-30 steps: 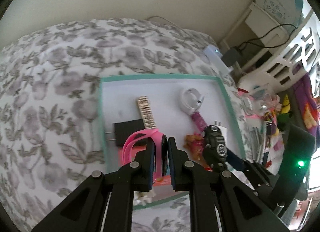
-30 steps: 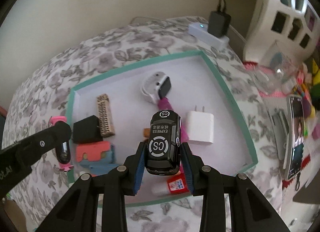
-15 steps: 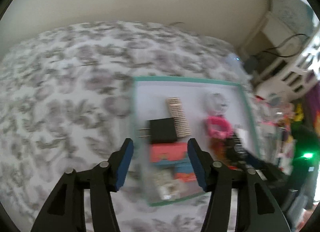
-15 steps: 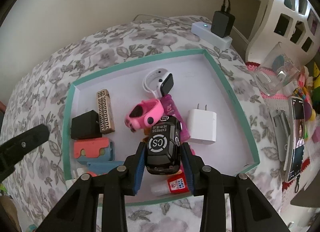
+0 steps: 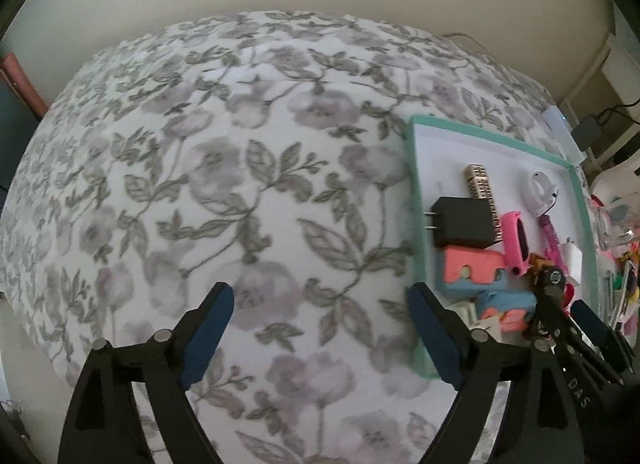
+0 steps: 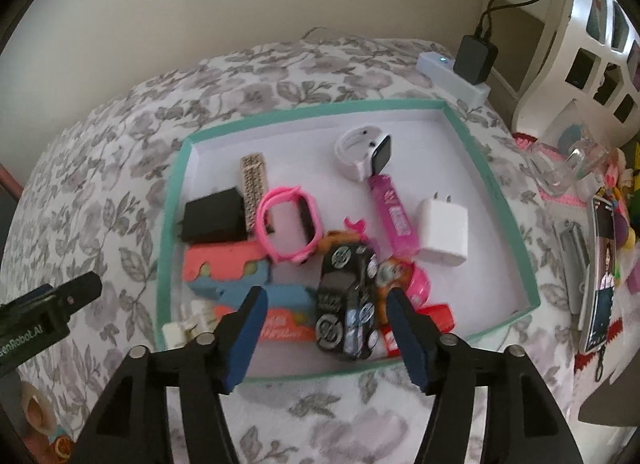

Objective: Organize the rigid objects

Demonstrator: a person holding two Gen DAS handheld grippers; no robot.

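Low in the centre of the right wrist view, the black toy car with round white logo stickers (image 6: 347, 304) lies tipped on its side inside the shallow white box with a teal rim (image 6: 496, 192), its wheels turned toward the right of the frame. Its long axis runs nearly up and down the picture, leaning slightly right at the top. It rests on a heap of small packets and toys near the box's lower edge.

The right gripper (image 6: 322, 328) has just been opening; its blue-padded jaws stand apart on either side of the car, neither pad pressing on it. Just up and left of the car, the pink child's watch with a looped strap (image 6: 289, 224) sits on edge, its loop open toward the camera and its dark face on the right side. Beside it lie a black plug adapter (image 6: 214, 216) and a coral and blue foam block (image 6: 224, 270); a white watch (image 6: 366, 154), a pink tube (image 6: 394, 216) and a white charger (image 6: 442, 230) fill the upper right of the box.

The left gripper (image 5: 320, 338) has also just been opening and gapes wide with nothing between its jaws, over the grey floral bedspread (image 5: 208, 168), with the box at the right edge of that view.
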